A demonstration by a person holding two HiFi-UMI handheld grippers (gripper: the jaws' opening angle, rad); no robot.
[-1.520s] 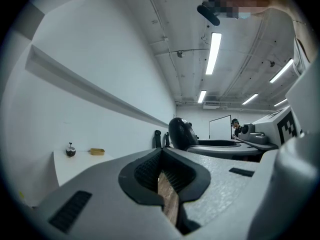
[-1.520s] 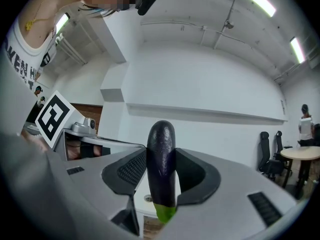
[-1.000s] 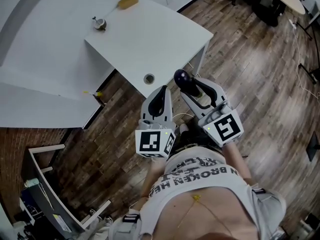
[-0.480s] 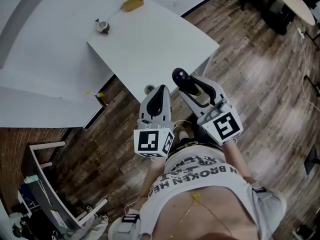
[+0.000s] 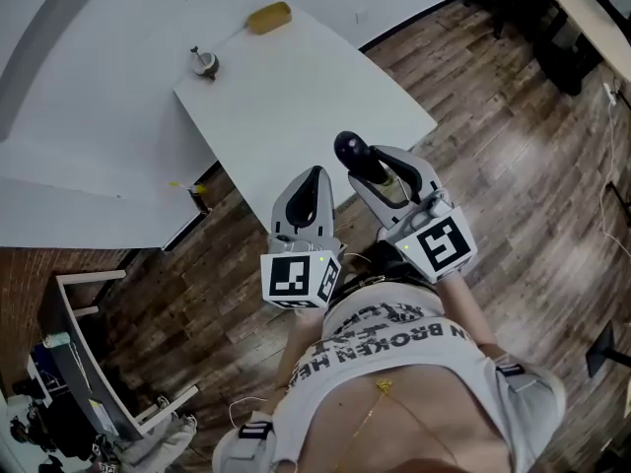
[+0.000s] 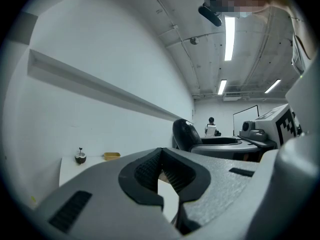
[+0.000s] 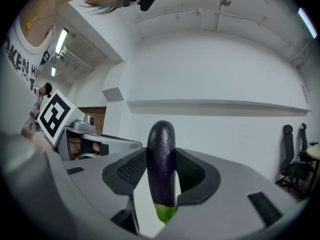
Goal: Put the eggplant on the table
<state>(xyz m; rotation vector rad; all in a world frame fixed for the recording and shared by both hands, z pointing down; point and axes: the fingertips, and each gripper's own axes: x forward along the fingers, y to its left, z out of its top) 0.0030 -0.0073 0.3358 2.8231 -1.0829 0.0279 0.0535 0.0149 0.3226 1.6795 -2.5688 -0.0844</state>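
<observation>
Eggplant (image 7: 161, 164) stands upright between the pads of the right tool (image 7: 161, 171), which is clenched on its dark purple body. Its rounded purple end rises above the jaws and its green stem end pokes out below them. From the head view the eggplant's glossy dark end juts from the front of the right tool, seen against the near corner of the white table (image 5: 296, 87). It is held in the tool and not resting on the tabletop.

Just beside it, the left tool (image 6: 160, 170) has its 2 pads brought together at the tips, with nothing between them. Both tools point toward the table side by side, each carrying its cube with square markers at the rear, close to the person's printed shirt (image 5: 394, 348).

Farther out on the table, well apart from both tools, a small round object with a stem (image 5: 204, 64) sits near the left edge. A yellow object (image 5: 268, 17) lies at the far corner. Under the table and around the person runs a dark wooden floor (image 5: 513, 166). In the right gripper view, office chairs (image 7: 291, 156) stand at the far right against the white wall.
</observation>
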